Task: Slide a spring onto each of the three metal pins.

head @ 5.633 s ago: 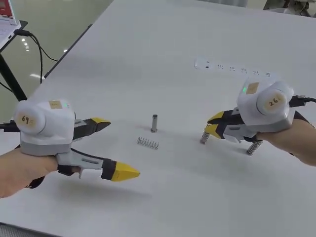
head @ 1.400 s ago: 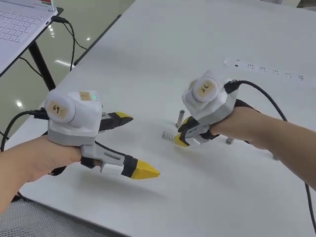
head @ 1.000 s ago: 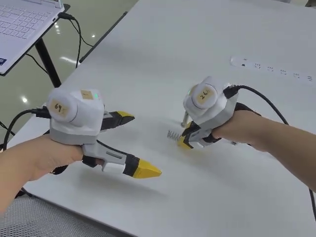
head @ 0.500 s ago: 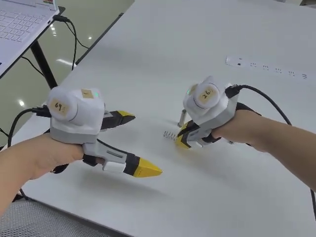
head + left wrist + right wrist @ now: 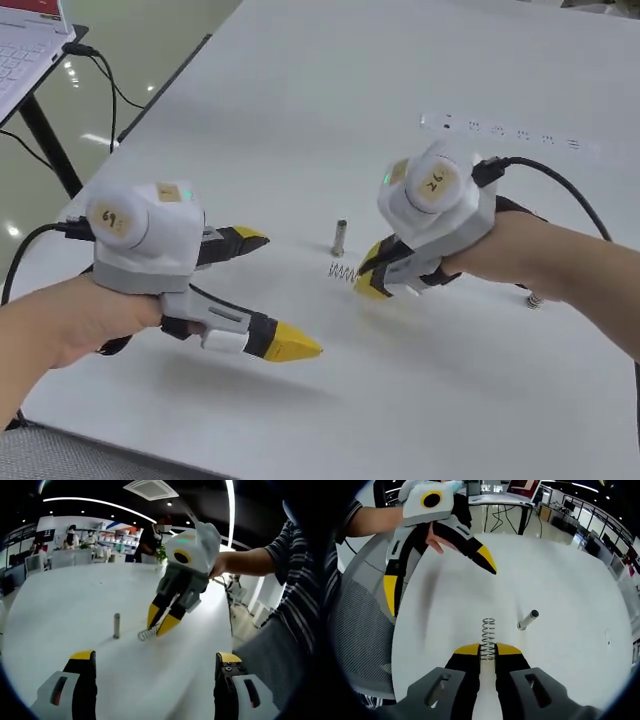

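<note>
Right tool is pinching 1 end of the spring, which juts forward past its tips, at or just above the worktop. Just ahead and to the right of those tips stands the bare metal pin. Left tool, facing it, is spread wide and holds nothing. Light and bendy, the spring would likely flick loose; a hold nearer its middle seems steadier. Smooth white worktop; farther off, a power strip.
</note>
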### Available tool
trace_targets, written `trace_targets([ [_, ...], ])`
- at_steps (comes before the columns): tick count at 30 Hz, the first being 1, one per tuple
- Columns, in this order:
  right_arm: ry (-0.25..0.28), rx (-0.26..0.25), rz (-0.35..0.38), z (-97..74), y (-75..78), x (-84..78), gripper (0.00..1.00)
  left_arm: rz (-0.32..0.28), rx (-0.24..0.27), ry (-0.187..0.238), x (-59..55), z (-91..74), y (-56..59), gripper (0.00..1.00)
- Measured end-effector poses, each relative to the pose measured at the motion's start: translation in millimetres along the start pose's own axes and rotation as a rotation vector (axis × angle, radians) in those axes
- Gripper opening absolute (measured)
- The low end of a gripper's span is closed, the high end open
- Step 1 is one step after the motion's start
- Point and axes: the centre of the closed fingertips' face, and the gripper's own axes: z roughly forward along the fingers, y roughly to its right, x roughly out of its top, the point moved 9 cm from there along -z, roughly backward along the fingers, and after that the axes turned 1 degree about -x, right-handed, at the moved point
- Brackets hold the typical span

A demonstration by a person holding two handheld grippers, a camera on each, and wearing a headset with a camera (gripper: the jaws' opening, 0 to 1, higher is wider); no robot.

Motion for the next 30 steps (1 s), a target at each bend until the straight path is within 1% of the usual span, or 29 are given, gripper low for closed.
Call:
trace_targets([
  [8, -0.002, -0.003, -0.021, -9.0, -10.3, -7.1, 0.08, 0.002, -0.033, -0.001, 0.4, 7.0, 3.6, 0.93],
  [11, 0.001, -0.009, -0.020, -12.5, -15.0, -10.3, 0.08, 0.002, -0.054, -0.012, -1.4, 10.4, 4.1, 0.90],
  [17, 0.012, -0.008, -0.018, -12.7, -25.0, -13.5, 0.08, -0.002, -0.070, -0.006, -0.6, 15.4, 4.6, 0.86],
  [19, 0.006, -0.012, -0.033, -12.2, -28.3, -15.1, 0.08, 0.000, -0.077, -0.005, 0.4, 18.2, 5.4, 0.86],
  [21, -0.004, -0.017, -0.050, -12.0, -30.7, -17.1, 0.08, -0.002, -0.092, -0.003, 0.2, 21.1, 5.6, 0.83],
  [22, -0.004, -0.018, -0.051, -12.3, -32.3, -17.6, 0.08, -0.008, -0.109, -0.008, -0.3, 22.8, 7.3, 0.80],
  [25, -0.002, -0.019, -0.063, -13.9, -35.6, -18.8, 0.08, -0.004, -0.137, -0.017, -1.9, 27.5, 10.9, 0.71],
  [28, 0.002, -0.017, -0.063, -14.6, -37.6, -19.6, 0.08, 0.004, -0.140, -0.015, -1.3, 32.6, 13.4, 0.70],
  [30, -0.002, -0.022, -0.067, -15.3, -38.1, -20.5, 0.08, 0.008, -0.148, -0.005, 0.1, 36.7, 14.5, 0.68],
])
